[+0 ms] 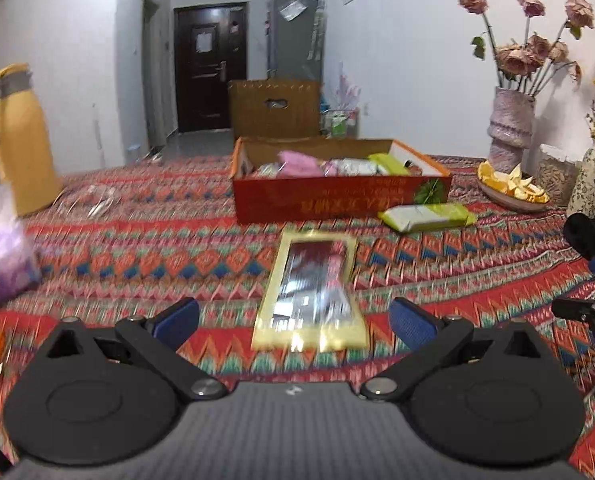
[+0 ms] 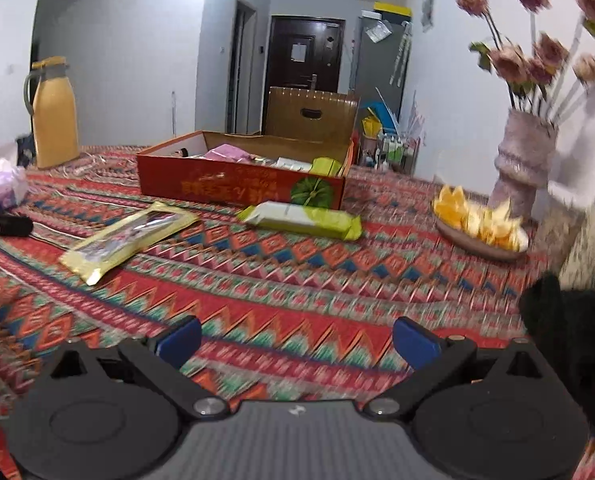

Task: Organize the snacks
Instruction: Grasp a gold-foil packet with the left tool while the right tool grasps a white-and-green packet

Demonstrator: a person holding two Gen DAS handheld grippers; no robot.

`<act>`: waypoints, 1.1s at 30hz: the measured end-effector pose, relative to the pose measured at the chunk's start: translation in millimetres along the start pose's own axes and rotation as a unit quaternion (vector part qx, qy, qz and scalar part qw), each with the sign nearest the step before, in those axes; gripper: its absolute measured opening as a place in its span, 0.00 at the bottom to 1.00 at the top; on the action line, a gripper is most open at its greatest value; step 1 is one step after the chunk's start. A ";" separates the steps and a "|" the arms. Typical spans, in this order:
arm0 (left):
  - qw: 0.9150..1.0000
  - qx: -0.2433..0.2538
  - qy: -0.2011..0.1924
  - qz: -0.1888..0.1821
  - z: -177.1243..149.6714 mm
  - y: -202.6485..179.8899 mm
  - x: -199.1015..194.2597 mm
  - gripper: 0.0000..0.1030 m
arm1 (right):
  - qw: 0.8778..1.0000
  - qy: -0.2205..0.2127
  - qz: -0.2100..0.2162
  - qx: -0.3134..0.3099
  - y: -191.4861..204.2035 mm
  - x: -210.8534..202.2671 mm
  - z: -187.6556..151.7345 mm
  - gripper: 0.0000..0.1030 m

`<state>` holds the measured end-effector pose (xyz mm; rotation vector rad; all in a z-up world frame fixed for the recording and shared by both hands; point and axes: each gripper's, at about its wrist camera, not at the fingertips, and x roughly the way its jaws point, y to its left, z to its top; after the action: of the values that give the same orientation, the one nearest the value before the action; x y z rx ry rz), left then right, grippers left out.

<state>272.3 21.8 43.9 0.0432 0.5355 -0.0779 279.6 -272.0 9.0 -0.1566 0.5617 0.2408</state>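
The left tool [image 1: 294,322] is spread wide, both blue pads [image 1: 176,317] apart and holding nothing. It hovers low over the surface [image 1: 137,248], which carries a red, orange and teal patterned cloth. Directly ahead of this tool, between the lines of its two fingers, lies a yellow-edged snack packet [image 1: 311,292] with a dark centre panel, flat on the cloth with its long axis pointing away from the tool. The pads do not touch it.

Beyond that packet stands the red box [image 1: 339,196], open at the top and holding several wrapped snacks: pink, silver and green. Just in front of the box, ahead and to the right of the left tool, a green-and-white snack bar [image 1: 427,216] lies flat, close to the box wall.

The right tool [image 2: 296,343] is likewise spread, pads apart, with nothing between them. Only bare cloth lies directly ahead of it. From this tool, the green-and-white snack bar [image 2: 301,220] is ahead and slightly right; the yellow-edged snack packet [image 2: 127,242] is ahead and to the left, lying at an angle. The red box [image 2: 241,184] sits behind both.

Far left of the tools stands a yellow thermos jug [image 1: 19,140]. To the right, a dish of orange pieces [image 2: 479,228] sits near a vase of dried pink flowers [image 2: 525,152].
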 end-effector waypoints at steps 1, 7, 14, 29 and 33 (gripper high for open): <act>1.000 0.009 -0.001 -0.002 5.4 -1.8 7.2 1.00 | 1.000 -0.001 -0.002 -0.008 -2.9 4.3 5.6 0.99; 0.998 0.055 0.011 -0.007 20.0 -16.0 60.6 1.00 | 0.999 -0.004 0.013 -0.051 -18.2 44.2 44.0 0.99; 0.998 0.029 0.063 -0.010 21.3 -10.4 132.6 1.00 | 0.996 0.011 0.031 -0.086 -33.7 122.0 72.7 0.99; 0.996 0.014 0.083 -0.023 11.7 2.4 163.0 1.00 | 0.979 0.044 0.150 -0.133 -55.9 241.1 94.6 1.00; 0.997 0.006 0.080 -0.025 11.3 4.8 161.0 0.94 | 0.976 0.051 0.186 -0.097 -62.2 237.5 89.2 0.82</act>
<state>416.5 15.7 -28.6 0.0487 0.6954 -0.1267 536.1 -269.5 -40.5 -0.2543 0.6674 0.6572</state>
